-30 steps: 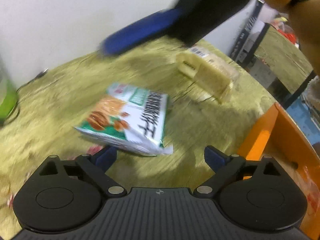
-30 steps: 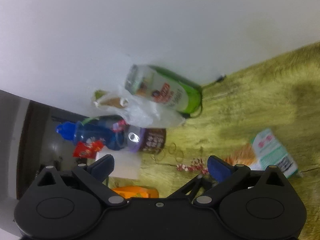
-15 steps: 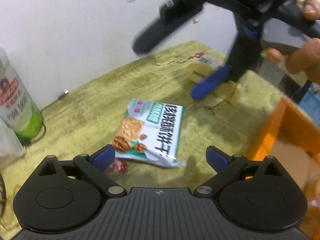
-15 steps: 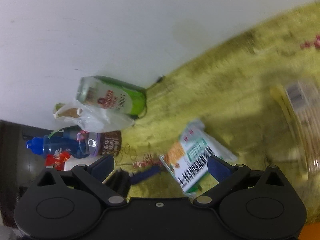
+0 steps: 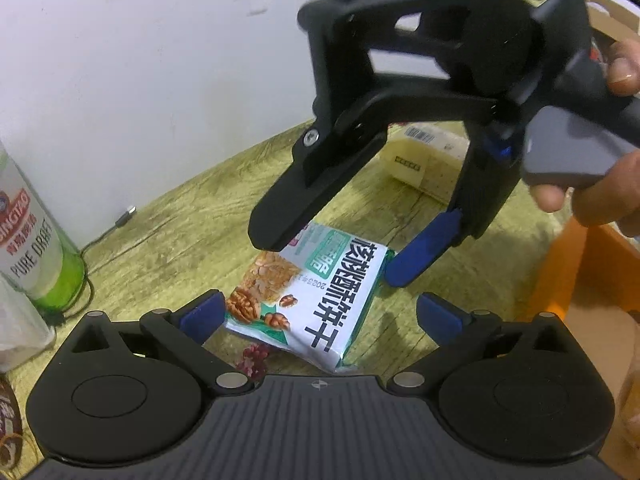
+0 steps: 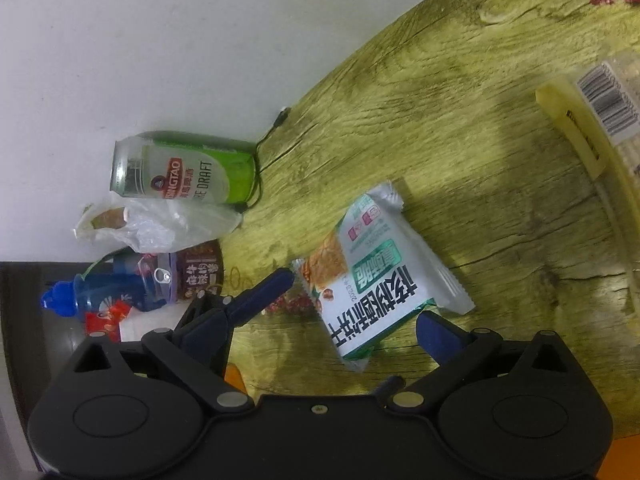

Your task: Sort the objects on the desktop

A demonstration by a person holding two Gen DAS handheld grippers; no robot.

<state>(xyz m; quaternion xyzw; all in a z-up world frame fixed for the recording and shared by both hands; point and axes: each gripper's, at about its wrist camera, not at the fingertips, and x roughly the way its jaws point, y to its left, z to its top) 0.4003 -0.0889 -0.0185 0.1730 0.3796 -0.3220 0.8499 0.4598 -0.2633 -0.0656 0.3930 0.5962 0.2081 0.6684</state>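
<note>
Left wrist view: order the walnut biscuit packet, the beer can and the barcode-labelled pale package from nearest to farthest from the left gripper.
From the left gripper:
1. walnut biscuit packet, lying between its open fingers.
2. beer can, upright at the left by the wall.
3. pale package, farther back on the right, behind the right gripper.

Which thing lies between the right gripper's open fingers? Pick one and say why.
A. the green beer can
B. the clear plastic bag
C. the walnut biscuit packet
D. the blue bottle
C: in the left wrist view the right gripper stands spread over the walnut biscuit packet, its fingers on either side of it and not yet pressing; the packet lies flat on the table.
</note>
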